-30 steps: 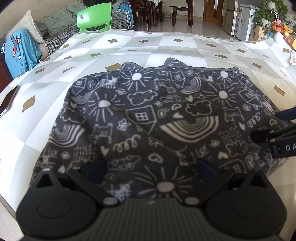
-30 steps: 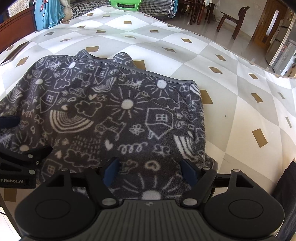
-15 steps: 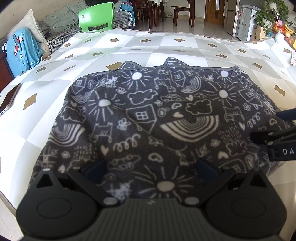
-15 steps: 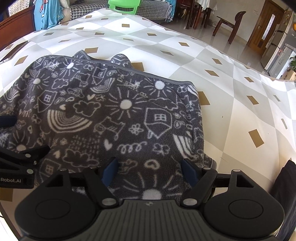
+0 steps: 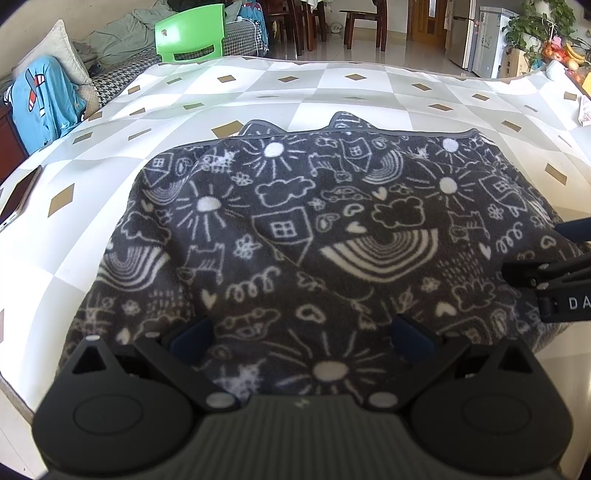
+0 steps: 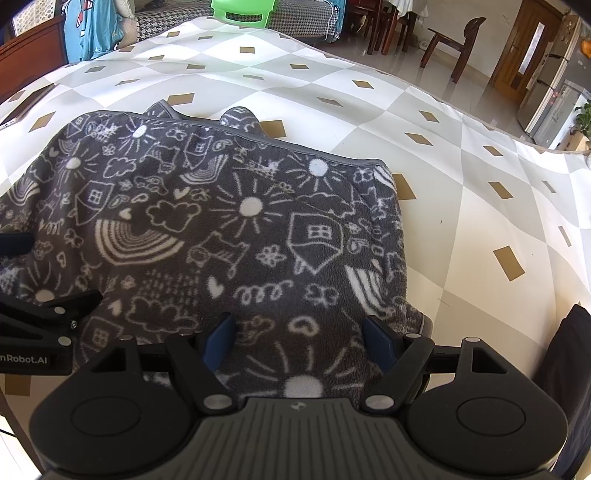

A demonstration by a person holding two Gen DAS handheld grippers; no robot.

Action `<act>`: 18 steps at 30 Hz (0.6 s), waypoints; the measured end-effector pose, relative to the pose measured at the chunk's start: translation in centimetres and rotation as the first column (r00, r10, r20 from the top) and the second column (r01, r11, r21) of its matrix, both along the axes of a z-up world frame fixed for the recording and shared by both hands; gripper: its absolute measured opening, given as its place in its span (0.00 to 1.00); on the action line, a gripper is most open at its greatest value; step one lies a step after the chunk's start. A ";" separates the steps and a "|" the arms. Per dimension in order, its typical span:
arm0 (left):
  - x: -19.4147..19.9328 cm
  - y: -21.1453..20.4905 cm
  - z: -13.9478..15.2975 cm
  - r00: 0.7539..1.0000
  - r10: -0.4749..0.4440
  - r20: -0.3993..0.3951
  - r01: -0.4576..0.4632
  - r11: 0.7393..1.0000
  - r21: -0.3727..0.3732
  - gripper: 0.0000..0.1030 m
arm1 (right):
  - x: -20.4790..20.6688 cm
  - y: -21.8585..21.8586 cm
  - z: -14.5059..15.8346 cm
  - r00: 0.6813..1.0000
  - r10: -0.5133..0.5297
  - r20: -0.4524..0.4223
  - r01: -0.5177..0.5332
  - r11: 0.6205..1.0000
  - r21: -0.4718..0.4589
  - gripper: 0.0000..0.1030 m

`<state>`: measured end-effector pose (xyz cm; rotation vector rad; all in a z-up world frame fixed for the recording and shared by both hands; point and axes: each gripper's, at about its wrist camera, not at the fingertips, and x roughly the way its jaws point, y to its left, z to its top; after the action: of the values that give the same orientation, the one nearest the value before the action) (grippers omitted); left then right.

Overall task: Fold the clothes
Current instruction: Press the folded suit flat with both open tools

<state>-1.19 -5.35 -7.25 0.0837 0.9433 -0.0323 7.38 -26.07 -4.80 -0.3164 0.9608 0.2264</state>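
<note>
A dark grey fleece garment (image 5: 295, 221) printed with white suns, houses and rainbows lies spread on the checked tablecloth (image 5: 332, 85); two small ear-like flaps stick out at its far edge. My left gripper (image 5: 301, 336) stands open over the near edge, fabric lying between its blue pads (image 5: 192, 336). My right gripper (image 6: 299, 341) is open too, low over the near right part of the garment (image 6: 221, 229), close to its right edge. Each gripper shows in the other's view: the right gripper (image 5: 546, 280) at the right, the left gripper (image 6: 48, 317) at the left.
A phone (image 5: 18, 199) lies at the table's left edge. A green chair (image 5: 190, 33), a sofa with a blue garment (image 5: 40, 99) and wooden chairs (image 6: 454, 40) stand beyond the table. A dark object (image 6: 569, 369) sits by my right gripper's right side.
</note>
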 end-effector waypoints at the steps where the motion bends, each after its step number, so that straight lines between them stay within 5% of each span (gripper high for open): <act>1: 0.0 0.0 0.0 1.000 -0.001 -0.001 0.001 1.000 0.000 1.00 | 0.0 0.0 0.0 1.000 -0.001 -0.001 0.001 1.000 0.000 0.73; 18: 0.2 0.6 -0.3 1.000 -0.019 -0.009 0.019 1.000 0.012 1.00 | -0.5 0.5 0.0 0.999 -0.039 -0.006 0.039 0.999 0.002 0.73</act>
<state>-0.99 -4.78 -7.52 0.1037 0.9516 -0.0441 6.88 -25.54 -4.76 -0.2949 0.9723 0.1924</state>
